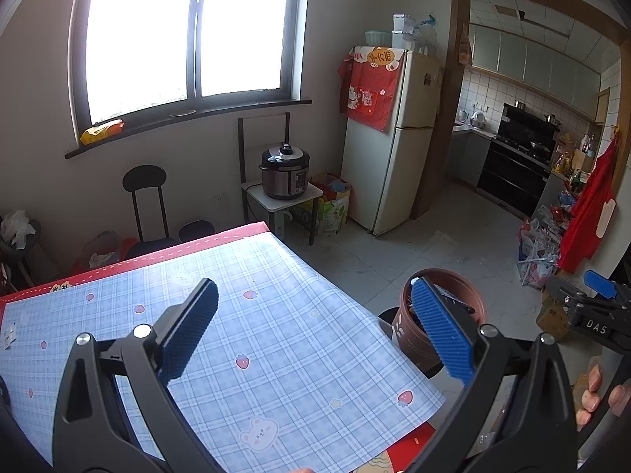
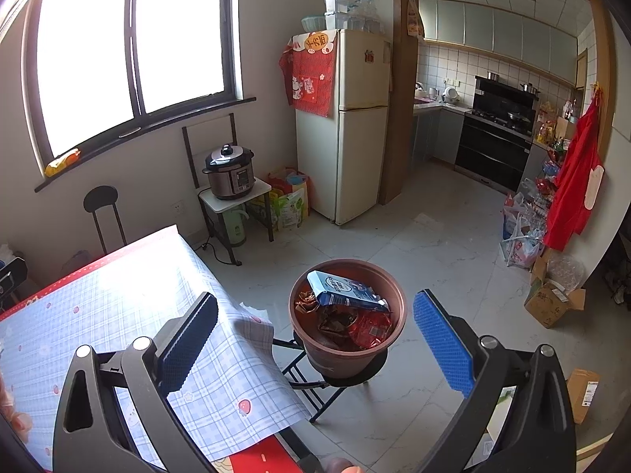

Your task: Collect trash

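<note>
A brown plastic bin [image 2: 347,351] stands on a black folding stool beside the table's right corner. Inside it lie a blue-and-white wrapper [image 2: 343,289], a red packet [image 2: 372,329] and darker scraps. My right gripper [image 2: 315,339] hovers wide open above and in front of the bin, nothing between its fingers. My left gripper [image 1: 315,335] is open over the checked tablecloth [image 1: 252,339], empty; its right pad partly hides the bin [image 1: 414,335]. A small white scrap [image 1: 8,335] lies at the table's far left edge. The right gripper's body [image 1: 591,311] shows at the right edge.
A stool with a pressure cooker [image 2: 232,173] and a fridge [image 2: 347,126] stand beyond the table. Black chairs [image 1: 144,197] line the window wall. Bags and cardboard boxes [image 2: 552,299] clutter the floor at right. An orange packet [image 1: 100,130] sits on the windowsill.
</note>
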The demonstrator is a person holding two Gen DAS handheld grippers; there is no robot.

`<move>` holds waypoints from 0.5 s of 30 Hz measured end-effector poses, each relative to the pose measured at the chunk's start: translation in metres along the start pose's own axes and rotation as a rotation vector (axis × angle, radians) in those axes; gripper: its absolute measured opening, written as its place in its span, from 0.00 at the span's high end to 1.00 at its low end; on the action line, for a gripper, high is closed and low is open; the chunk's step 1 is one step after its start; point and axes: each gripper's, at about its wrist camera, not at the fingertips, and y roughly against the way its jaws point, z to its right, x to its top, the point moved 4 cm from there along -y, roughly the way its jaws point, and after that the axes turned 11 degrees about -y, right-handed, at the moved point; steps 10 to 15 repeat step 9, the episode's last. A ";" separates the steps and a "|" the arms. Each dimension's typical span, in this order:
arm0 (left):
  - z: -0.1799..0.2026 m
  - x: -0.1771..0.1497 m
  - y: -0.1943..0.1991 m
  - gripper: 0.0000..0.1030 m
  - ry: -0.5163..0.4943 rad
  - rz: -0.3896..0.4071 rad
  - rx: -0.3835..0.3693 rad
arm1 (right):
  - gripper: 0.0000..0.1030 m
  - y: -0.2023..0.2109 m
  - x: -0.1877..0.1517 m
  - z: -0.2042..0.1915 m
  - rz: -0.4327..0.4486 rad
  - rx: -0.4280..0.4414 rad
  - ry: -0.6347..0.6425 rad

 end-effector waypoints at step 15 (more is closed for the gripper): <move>0.002 0.001 -0.004 0.06 -0.003 -0.009 0.000 | 0.05 -0.006 0.002 -0.001 -0.006 -0.018 0.004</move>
